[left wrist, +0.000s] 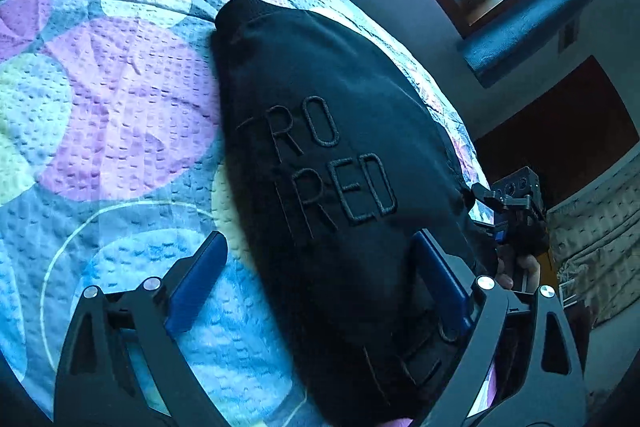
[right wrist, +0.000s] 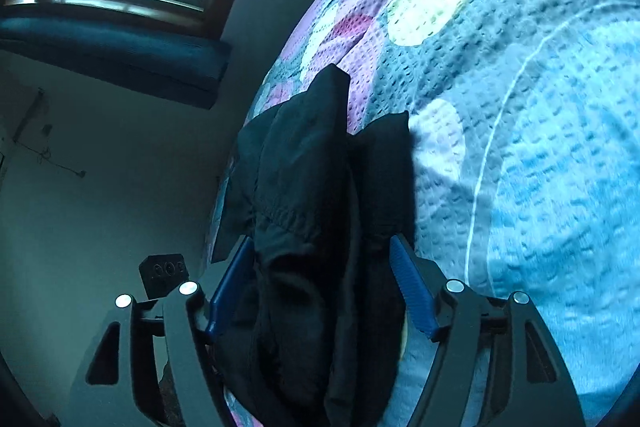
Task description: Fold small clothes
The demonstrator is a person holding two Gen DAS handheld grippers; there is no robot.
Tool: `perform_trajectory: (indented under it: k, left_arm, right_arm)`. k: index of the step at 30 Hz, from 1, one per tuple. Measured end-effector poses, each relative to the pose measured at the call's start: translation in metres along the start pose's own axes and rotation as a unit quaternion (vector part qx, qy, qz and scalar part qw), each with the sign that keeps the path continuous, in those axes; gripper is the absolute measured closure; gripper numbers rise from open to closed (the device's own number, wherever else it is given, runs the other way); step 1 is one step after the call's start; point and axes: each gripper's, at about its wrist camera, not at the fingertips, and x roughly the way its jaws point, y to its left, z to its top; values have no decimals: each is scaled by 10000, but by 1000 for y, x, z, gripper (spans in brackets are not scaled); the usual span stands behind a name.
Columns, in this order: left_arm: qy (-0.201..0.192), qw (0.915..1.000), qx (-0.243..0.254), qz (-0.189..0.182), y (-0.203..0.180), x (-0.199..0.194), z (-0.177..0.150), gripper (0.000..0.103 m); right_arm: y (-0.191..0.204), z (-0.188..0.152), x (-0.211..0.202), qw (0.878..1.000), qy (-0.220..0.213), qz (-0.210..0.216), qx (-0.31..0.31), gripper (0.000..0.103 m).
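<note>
On the bed's patterned quilt (left wrist: 120, 99), our left claw (left wrist: 316, 267) stands spread wide, released, the black garment (left wrist: 320, 131) with stitched lettering lying flat just ahead and across its right finger. Our right claw (right wrist: 322, 267) is spread too, bunched cloth between its fingers, ungripped as far as we can tell. We judge the folding partly done.

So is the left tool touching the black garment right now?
Cannot tell. In the left wrist view the left tool straddles the black garment, jaws wide; no contact shows plainly.
</note>
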Motion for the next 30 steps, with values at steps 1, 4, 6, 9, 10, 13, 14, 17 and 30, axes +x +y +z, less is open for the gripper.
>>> perform_trajectory:
  k: [1,4,6,9,10,13,14,17,30]
  left_arm:
    - [11,9999,-78,-106,4,3,2,9]
    - [-70,9993,-81,-350,10,12,8,8]
    - [-84,9994,-34,-323,7,18,10,8]
    - [-103,9995,15,-309,1,21,11,8]
    - [-96,9994,18,-333,0,22,11,8]
    - [-98,9994,46,-328,6,19,7,8]
    - [-117,9994,67,-307,4,21,7,8]
    - [-126,9994,-21,-312,6,17,9,15]
    - [-351,9989,-14,-296,12,-13,22,46]
  right_arm:
    - [1,1,3,10000,23,1,-31,28]
    - [4,0,6,9998,69,-18,-201,28]
    - [6,0,7,9997,85,-32,-243,31]
    - [4,2,-2,9992,34,-277,-276,34]
    - [2,3,-5,9987,-87,-398,-305,34]
    - [-8,6,0,9991,-107,-359,-216,33]
    - [-4,7,5,9988,-46,-377,-313,31]
    - [6,5,14,9986,164,-307,-386,45]
    - [41,-11,16,9977,-186,190,-621,69]
